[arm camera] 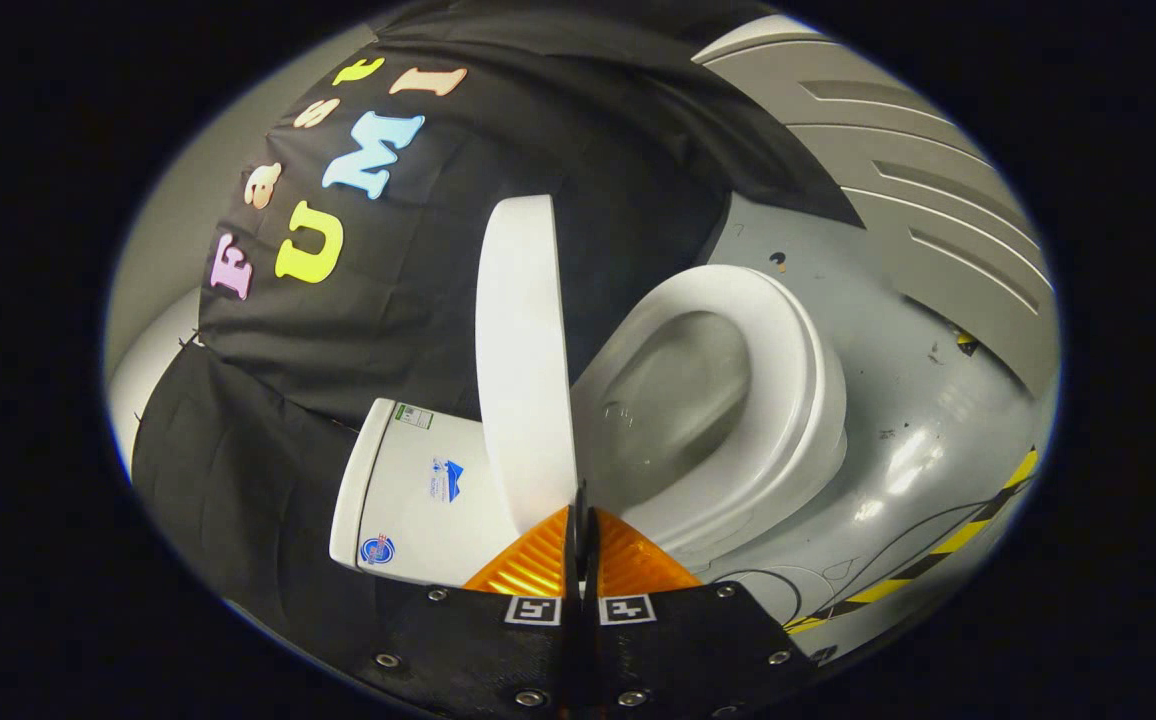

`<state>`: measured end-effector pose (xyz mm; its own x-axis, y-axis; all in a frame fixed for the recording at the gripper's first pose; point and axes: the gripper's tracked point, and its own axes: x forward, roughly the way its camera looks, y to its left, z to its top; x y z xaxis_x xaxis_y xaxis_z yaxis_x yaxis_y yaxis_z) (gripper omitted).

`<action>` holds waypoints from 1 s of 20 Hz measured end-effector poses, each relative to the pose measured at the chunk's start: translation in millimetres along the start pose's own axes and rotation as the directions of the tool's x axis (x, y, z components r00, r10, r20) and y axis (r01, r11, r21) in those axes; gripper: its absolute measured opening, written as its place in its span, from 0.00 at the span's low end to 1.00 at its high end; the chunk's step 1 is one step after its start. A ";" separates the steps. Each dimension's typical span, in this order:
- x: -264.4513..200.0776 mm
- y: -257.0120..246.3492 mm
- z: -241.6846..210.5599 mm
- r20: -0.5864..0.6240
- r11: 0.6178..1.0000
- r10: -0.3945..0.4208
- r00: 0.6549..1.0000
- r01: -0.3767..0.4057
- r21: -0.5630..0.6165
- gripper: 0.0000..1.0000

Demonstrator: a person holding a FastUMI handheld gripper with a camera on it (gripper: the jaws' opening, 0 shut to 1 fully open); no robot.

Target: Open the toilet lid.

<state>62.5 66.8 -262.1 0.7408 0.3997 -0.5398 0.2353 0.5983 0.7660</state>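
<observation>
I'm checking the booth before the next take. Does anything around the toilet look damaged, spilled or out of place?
Nothing stands out. The lid is raised, the seat lies flat on the bowl, no spill shows on the floor, and the fingers are closed together at the lid's edge.

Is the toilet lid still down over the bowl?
No. The lid stands raised off the seat, the bowl open, just ahead of the shut tool.

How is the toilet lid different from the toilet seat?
The toilet lid is swung up off the bowl, while the toilet seat lies flat on the bowl's rim. The lid is a solid panel seen nearly edge-on; the seat is a ring with the bowl showing through its middle. The lid's edge is just ahead of the gripper, whose fingers are closed together on nothing; the seat lies beyond them. Both are white.
</observation>
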 end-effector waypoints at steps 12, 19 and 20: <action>-3.0 30.4 -2.4 0.070 0.991 -0.057 0.996 0.065 -0.114 0.00; -4.6 48.4 -4.9 0.097 0.981 -0.070 0.993 0.086 -0.172 0.00; -4.1 52.0 -5.5 0.103 0.978 -0.070 0.992 0.089 -0.189 0.00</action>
<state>68.2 100.1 -221.9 0.7833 0.2833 -0.5533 0.1771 0.7515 0.6355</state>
